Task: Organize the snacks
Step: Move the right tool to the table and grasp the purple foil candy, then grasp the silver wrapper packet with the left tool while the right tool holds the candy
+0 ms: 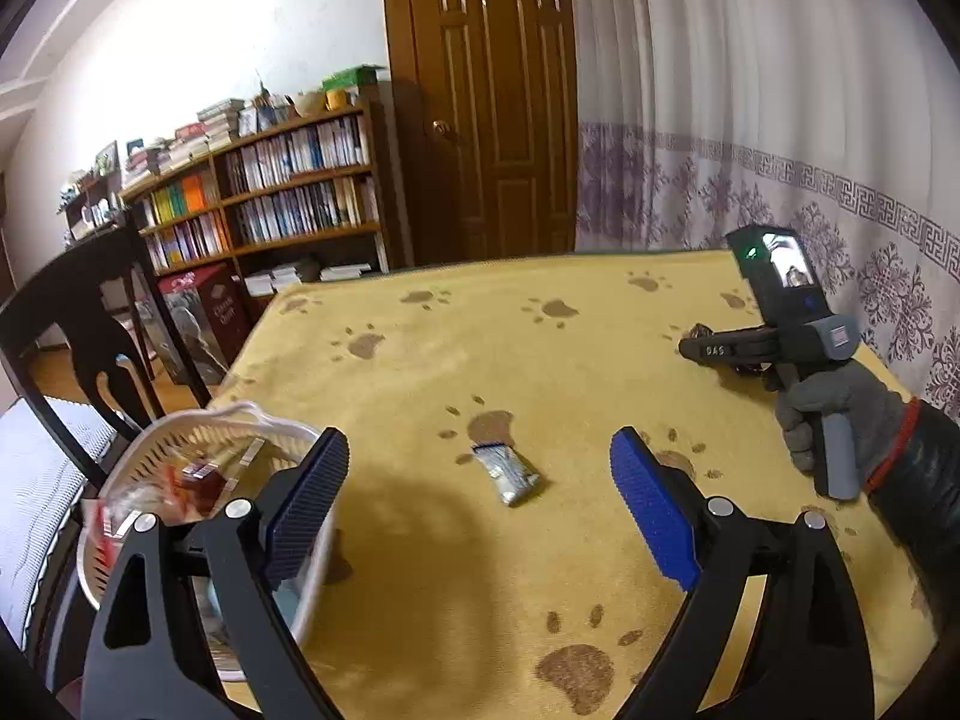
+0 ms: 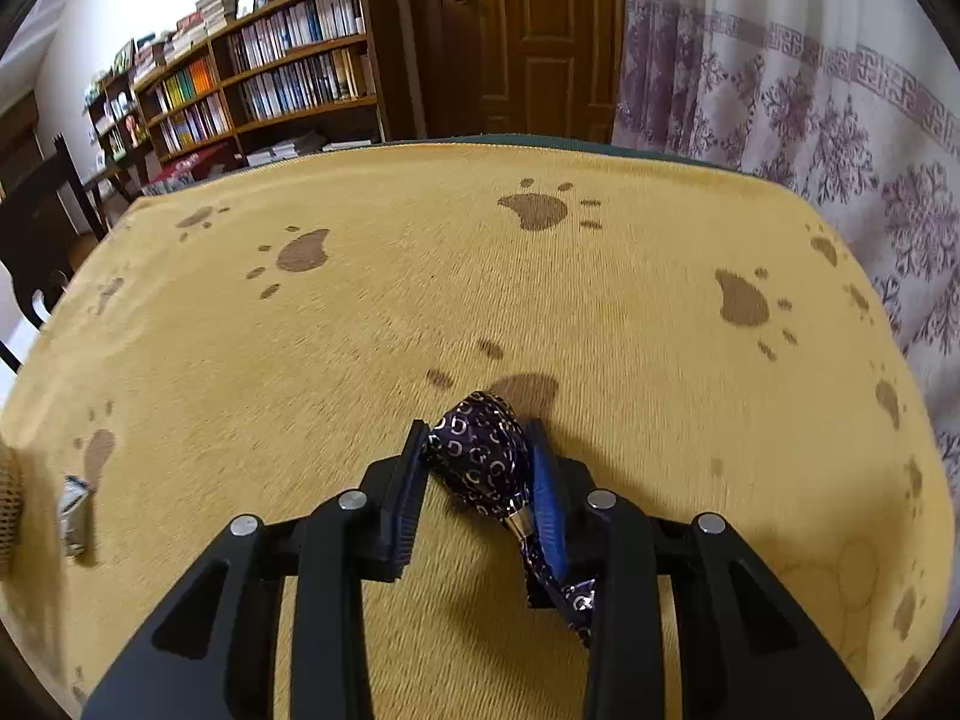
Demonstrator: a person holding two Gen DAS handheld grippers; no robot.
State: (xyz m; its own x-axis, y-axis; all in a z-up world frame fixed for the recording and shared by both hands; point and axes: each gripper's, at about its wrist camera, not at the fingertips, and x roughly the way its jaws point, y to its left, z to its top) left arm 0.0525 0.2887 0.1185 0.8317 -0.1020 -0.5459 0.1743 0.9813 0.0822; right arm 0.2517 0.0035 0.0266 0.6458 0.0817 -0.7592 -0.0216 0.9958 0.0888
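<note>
My left gripper (image 1: 480, 468) is open above the yellow paw-print tablecloth (image 1: 540, 360). A silver snack packet (image 1: 507, 473) lies flat on the cloth between and just beyond its blue pads. A white plastic basket (image 1: 180, 438) with red-and-clear wrapped snacks stands at the table's left edge, beside the left finger. My right gripper (image 2: 480, 456) is shut on a dark purple candy (image 2: 480, 450) with silver ring marks, its twisted wrapper tail trailing back by the right pad. The left wrist view shows that right gripper (image 1: 696, 348) at the far right, held by a gloved hand (image 1: 840, 408).
A dark wooden chair (image 1: 78, 324) stands by the table's left side. Bookshelves (image 1: 288, 192) and a brown door (image 1: 492, 102) are behind the table, with a patterned curtain (image 1: 750, 150) on the right. The silver packet (image 2: 75, 516) also shows at the right wrist view's left edge.
</note>
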